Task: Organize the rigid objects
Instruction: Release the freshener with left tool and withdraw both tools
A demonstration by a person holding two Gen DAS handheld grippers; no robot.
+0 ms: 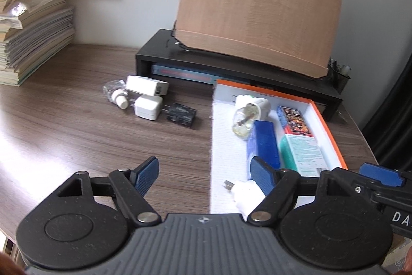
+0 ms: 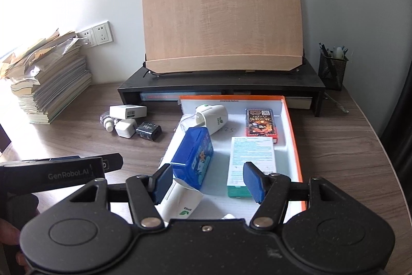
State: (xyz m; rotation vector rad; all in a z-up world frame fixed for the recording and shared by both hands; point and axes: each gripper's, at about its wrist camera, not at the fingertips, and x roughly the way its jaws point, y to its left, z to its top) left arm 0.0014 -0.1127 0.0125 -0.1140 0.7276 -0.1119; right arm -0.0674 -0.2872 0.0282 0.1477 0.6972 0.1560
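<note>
An orange-rimmed white box (image 2: 293, 135) (image 1: 331, 130) lies on the desk. In it are a blue case (image 2: 195, 155) (image 1: 265, 143), a teal carton (image 2: 251, 159) (image 1: 303, 153), a red patterned box (image 2: 261, 124) (image 1: 296, 120), a white travel plug (image 2: 212, 119) (image 1: 251, 111) and a second white plug (image 2: 180, 202) (image 1: 247, 193) at the near end. On the desk to the left lie two white chargers (image 1: 146, 85) (image 1: 148, 107), a black adapter (image 1: 180, 115) and a small clear bottle (image 1: 116, 92). My left gripper (image 1: 206, 178) is open over the box's left edge. My right gripper (image 2: 207, 183) is open and empty above the box's near end.
A black monitor riser (image 2: 221, 88) with a leaning wooden board (image 2: 221, 19) stands behind the box. A stack of books and papers (image 2: 51, 86) sits at the far left. A mesh pen holder (image 2: 332, 68) stands at the far right. Wall sockets (image 2: 96, 35) are behind.
</note>
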